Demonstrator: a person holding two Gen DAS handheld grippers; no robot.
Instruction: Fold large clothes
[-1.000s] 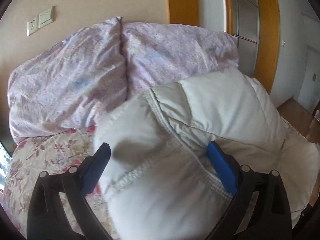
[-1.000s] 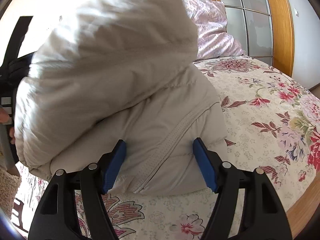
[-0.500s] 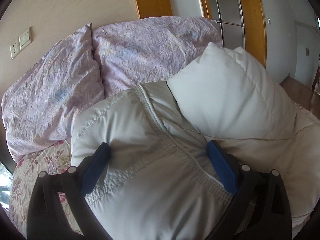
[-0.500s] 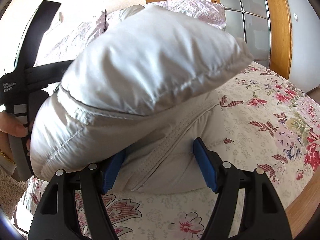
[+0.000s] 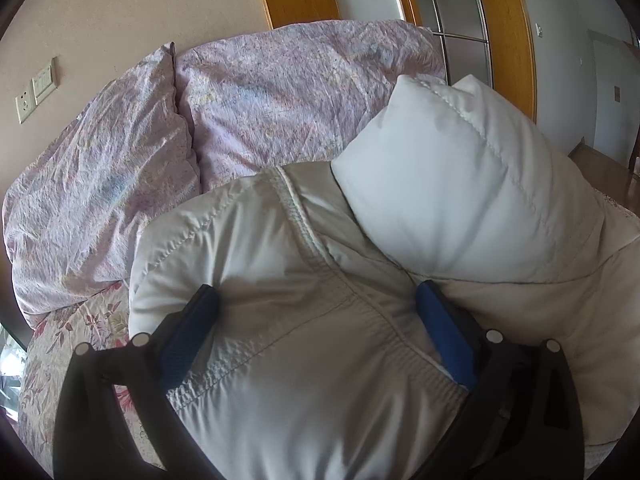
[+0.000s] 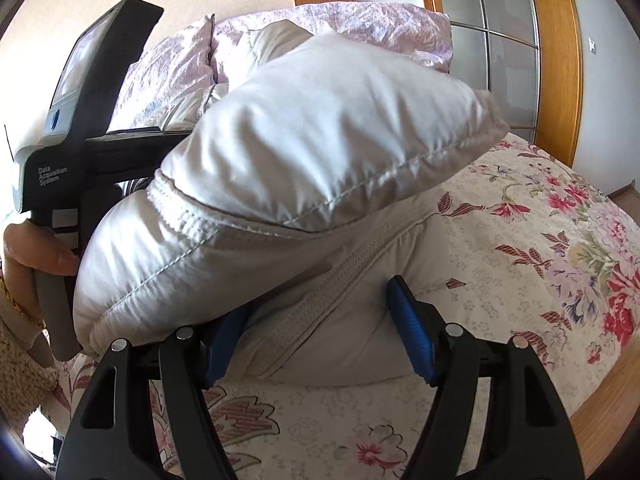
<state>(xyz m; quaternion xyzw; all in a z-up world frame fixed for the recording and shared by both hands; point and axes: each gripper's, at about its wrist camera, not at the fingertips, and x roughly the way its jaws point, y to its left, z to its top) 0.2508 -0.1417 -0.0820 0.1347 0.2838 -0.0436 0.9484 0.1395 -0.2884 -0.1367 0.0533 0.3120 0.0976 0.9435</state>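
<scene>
Puffer jacket, big white quilted one, sits bunched up on the floral bedspread, with a padded flap folded over the top of the pile. Left gripper has its blue pads wide apart but pinching a thick wad of the jacket, a stitched seam running right between them. Right gripper is at the near edge of the pile, also spread wide with the zipper part of the jacket squeezed between its pads. Person's hand on the left holds the other gripper's handle. Two crumpled lilac pillows are on the far side by the wall, with a wood-framed glass door far right.
</scene>
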